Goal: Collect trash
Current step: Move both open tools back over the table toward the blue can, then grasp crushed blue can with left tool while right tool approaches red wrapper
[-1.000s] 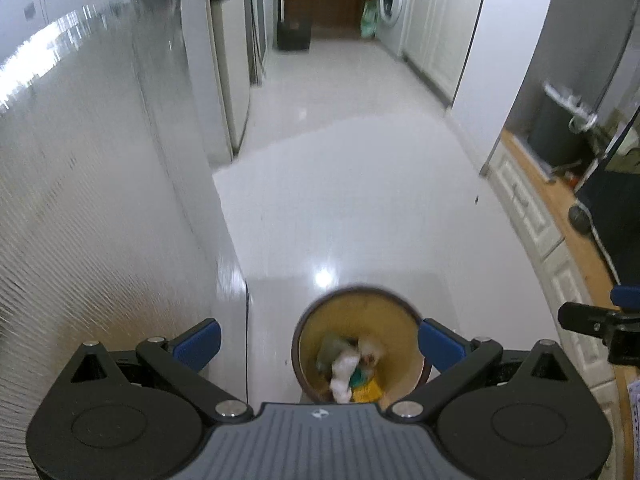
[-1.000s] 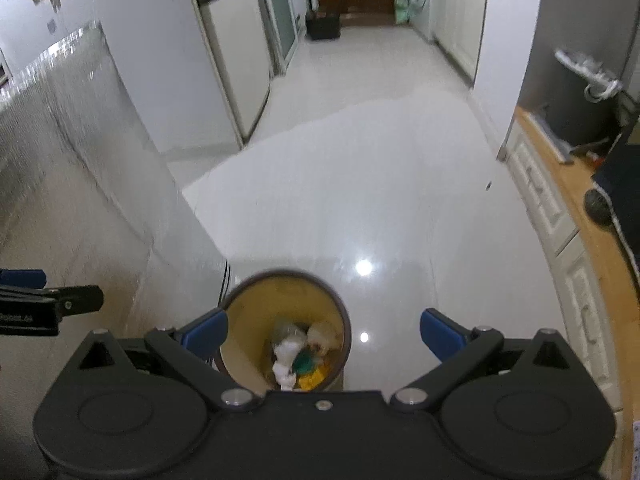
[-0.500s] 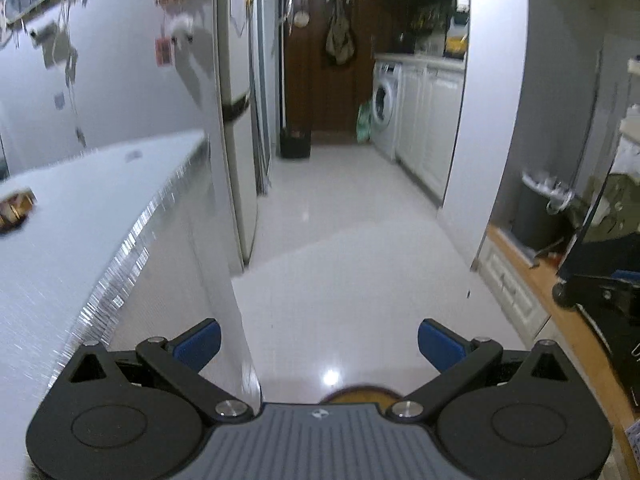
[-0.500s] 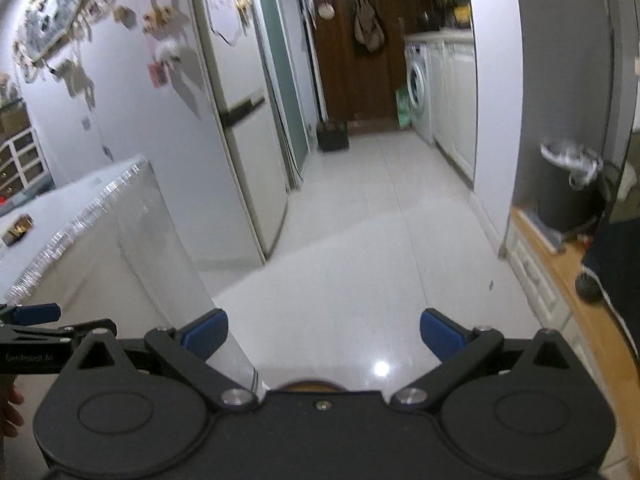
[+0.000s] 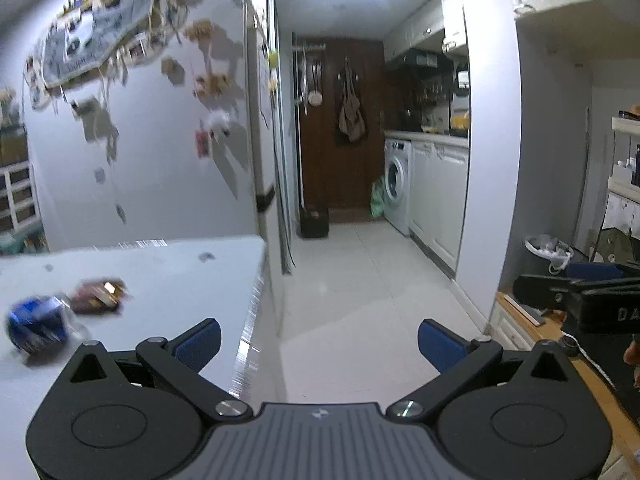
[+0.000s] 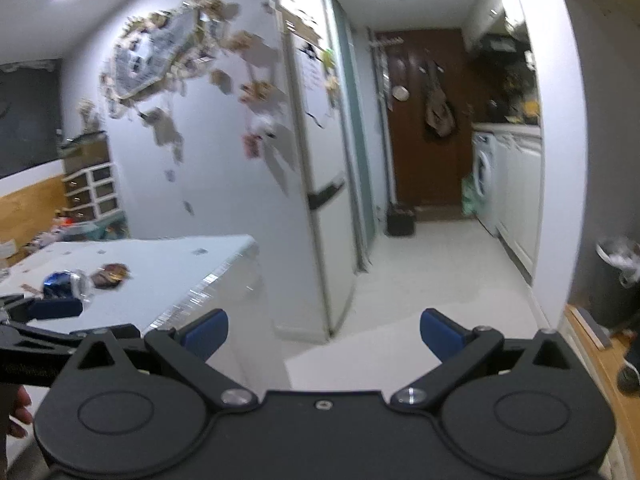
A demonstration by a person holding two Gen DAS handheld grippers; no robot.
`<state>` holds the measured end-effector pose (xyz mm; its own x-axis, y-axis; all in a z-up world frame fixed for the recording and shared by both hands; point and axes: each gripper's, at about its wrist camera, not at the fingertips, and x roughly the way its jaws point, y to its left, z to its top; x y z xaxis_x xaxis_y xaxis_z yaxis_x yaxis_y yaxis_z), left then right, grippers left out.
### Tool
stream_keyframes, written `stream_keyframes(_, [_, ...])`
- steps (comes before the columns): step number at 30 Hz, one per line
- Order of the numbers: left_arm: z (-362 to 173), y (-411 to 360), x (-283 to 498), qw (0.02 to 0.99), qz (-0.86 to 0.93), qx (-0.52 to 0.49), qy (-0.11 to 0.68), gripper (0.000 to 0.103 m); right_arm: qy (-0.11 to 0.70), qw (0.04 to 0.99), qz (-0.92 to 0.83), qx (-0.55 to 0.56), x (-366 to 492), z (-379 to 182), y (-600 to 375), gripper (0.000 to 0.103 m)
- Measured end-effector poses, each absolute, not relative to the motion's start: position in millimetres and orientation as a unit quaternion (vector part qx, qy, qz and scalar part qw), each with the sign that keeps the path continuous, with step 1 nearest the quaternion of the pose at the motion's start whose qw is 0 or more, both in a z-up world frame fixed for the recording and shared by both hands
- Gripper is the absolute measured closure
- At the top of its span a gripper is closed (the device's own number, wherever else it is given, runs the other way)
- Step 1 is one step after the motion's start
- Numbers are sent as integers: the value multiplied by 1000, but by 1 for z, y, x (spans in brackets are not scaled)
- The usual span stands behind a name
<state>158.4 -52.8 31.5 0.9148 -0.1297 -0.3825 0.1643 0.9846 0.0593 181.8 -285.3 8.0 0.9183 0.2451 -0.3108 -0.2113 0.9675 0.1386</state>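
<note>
A: Both grippers up at counter height. The left gripper has its jaws spread wide, nothing between the 2 blue pads.

B: Same on the other side. The right gripper is released, jaws well apart, only floor and the counter's corner in the gap.

A: And there's the trash on the white counter. A crumpled blue wrapper sits to the left of the left gripper, blurred, and a brown wrapper lies just beside it, a little further back.

B: The right wrist view picks up both as well, the blue wrapper and the brown wrapper, side by side on the counter. The left gripper shows at the left edge there, near the blue one, not touching it from what I can tell.

A: A few small scraps are scattered further back on the counter, too blurred to name.

B: Beyond it, a tall fridge with notes on its door, then the white-tiled floor running down to a washing machine.

A: A dark bin with a white liner stands by the wall on the right.
</note>
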Motion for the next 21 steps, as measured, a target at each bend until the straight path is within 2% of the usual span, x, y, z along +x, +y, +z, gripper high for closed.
stream_keyframes(11, [75, 19, 124, 980, -44, 131, 140, 0, 128, 975, 181, 28, 169, 38, -225, 0])
stream_keyframes(21, [53, 112, 138, 971, 11, 209, 119, 1, 123, 964, 236, 2, 190, 48, -160, 0])
